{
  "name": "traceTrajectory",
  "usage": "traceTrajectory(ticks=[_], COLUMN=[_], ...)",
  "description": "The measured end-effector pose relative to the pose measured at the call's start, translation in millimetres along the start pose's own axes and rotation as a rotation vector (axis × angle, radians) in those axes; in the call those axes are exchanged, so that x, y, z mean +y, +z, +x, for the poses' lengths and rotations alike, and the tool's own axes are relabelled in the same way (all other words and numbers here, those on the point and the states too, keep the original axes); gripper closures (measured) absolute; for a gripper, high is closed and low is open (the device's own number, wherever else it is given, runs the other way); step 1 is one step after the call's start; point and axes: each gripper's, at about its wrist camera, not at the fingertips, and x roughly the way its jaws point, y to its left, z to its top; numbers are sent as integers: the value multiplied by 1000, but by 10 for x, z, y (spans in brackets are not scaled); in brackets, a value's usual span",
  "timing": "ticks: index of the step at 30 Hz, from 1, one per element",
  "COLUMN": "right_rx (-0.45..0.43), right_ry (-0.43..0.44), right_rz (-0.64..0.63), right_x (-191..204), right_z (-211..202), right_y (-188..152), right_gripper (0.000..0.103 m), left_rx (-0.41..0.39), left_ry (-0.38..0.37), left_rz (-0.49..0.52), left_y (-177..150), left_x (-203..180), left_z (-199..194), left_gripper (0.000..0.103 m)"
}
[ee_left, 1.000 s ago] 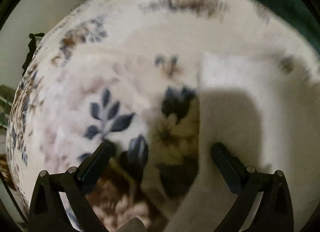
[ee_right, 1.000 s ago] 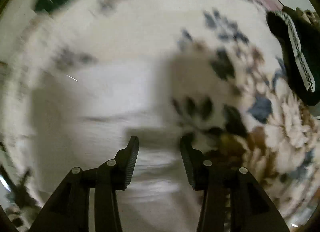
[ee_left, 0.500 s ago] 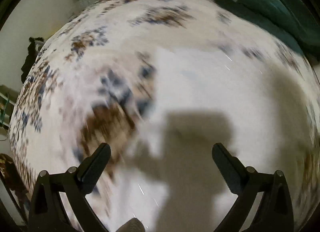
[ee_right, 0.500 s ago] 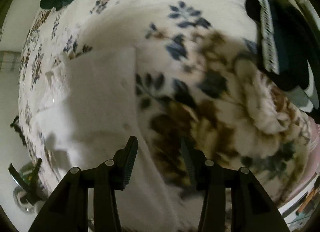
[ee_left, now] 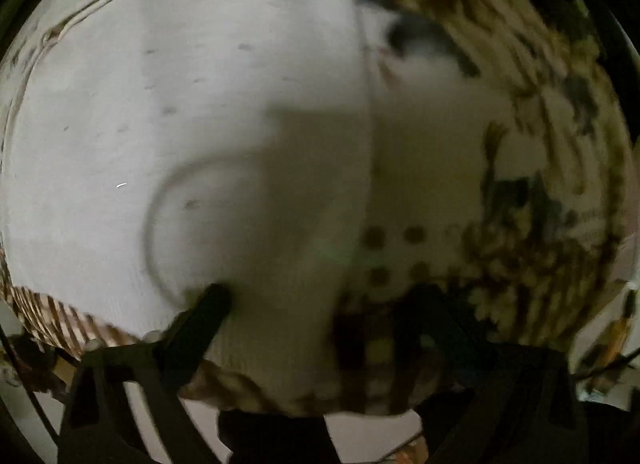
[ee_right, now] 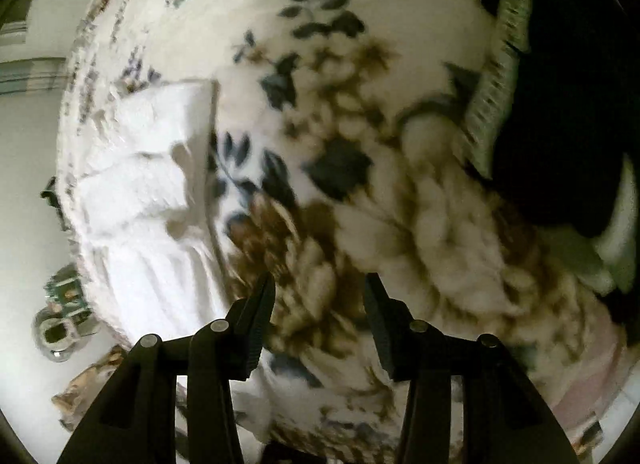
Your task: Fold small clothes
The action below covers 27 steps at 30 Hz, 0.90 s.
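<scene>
Both grippers are empty right now. In the left wrist view, the left gripper (ee_left: 320,304) has its fingers spread wide, and it sits low over the white cloth (ee_left: 180,123), which fills the left and middle of the frame. A curved seam, maybe a neck hole, shows near the lower left finger. The picture is blurry, so I cannot tell if that finger touches the cloth.

In the right wrist view, the right gripper (ee_right: 318,308) is partly open with nothing between its fingers. It hangs over the flowery blanket (ee_right: 360,183) on the bed. The white cloth (ee_right: 152,183) is at the left of that frame, bunched and wrinkled, well away from this gripper. A dark garment (ee_right: 560,103) lies at the upper right.

A second ago the left gripper looked at the cloth from farther off. Now it is much closer and lower. The right gripper was over the cloth then, and now it has swung off to the blanket. I think the left gripper is about to pinch the cloth near the neck for a fold.
</scene>
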Motion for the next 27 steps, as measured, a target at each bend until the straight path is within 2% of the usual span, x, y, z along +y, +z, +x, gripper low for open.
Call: traceTrajectory(ticks=[1, 2, 4, 7, 10, 14, 15, 16, 17, 19, 22, 24, 27], right_rx=[-4, -5, 1, 15, 44, 97, 110, 105, 96, 64, 20, -3, -16], right_ry=[28, 50, 112, 230, 322, 388, 397, 387, 359, 292, 250, 195, 96], right_rz=[-7, -12, -15, 3, 52, 135, 139, 128, 98, 47, -6, -67, -147], right_x=[23, 59, 172, 364, 491, 594, 631, 693, 773, 979, 1333, 1701, 2472], right_z=[28, 63, 176, 413, 703, 1063, 1104, 1106, 1080, 944, 615, 378, 142], right_y=[101, 198, 445, 847, 1205, 1474, 1492, 1502, 1509, 1503, 1459, 1433, 1400], right_gripper=[55, 55, 55, 55, 55, 55, 59, 67, 93, 93, 94, 94, 94], left_rx=[-7, -28, -53, -106, -141, -182, -192, -209, -218, -252, -295, -321, -350], left_ry=[14, 23, 26, 3, 7, 8, 7, 4, 3, -7, -21, -35, -78], left_rz=[-9, -42, -88, -145, -157, -152, -156, -160, -164, -190, -237, -291, -394], left_y=[17, 52, 83, 98, 87, 71, 68, 65, 6, -86, -158, -179, -336], left_x=[-9, 26, 116, 297, 397, 496, 532, 606, 660, 877, 1170, 1444, 1936], left_z=[21, 18, -35, -222, -425, -753, -822, -921, -959, -1103, -1300, -1395, -1519], left_gripper=[44, 53, 94, 99, 99, 99, 100, 100, 100, 100, 100, 100, 100])
